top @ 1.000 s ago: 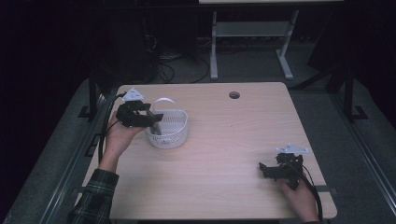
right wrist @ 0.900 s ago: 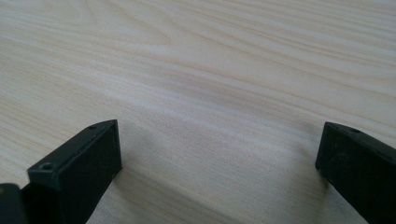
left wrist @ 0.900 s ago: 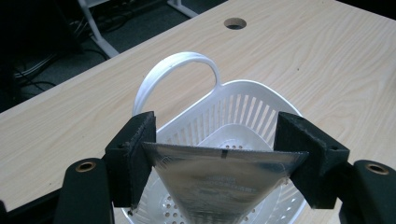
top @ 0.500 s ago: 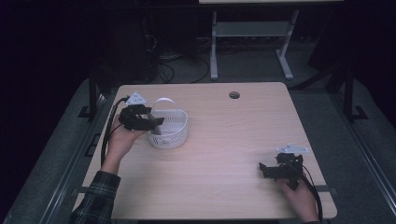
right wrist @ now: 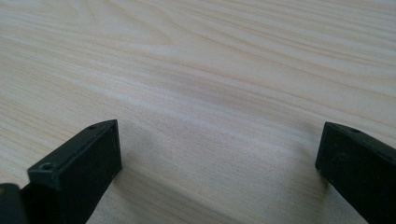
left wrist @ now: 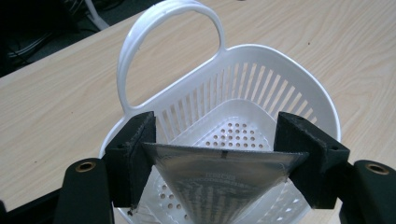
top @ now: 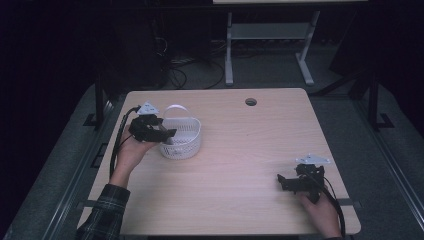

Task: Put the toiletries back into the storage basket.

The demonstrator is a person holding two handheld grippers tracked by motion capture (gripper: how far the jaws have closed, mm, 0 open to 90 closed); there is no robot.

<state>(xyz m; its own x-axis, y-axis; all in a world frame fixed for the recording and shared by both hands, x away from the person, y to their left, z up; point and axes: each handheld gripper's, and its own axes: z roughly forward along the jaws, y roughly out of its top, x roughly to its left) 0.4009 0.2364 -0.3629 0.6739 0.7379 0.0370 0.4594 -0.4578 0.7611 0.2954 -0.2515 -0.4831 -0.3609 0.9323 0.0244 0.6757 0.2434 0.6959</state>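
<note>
Holding a packet over the basket — we had it clamped in the left gripper.
Next we needed to part the jaws; right gripper sat open.

A silvery foil packet hangs upright over the white slotted basket.

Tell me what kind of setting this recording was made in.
Probably a lab or workshop room set up for recording: a bare wooden table with a cable hole, loose cables on the dark floor behind, and the metal frame of another desk beyond.
</note>
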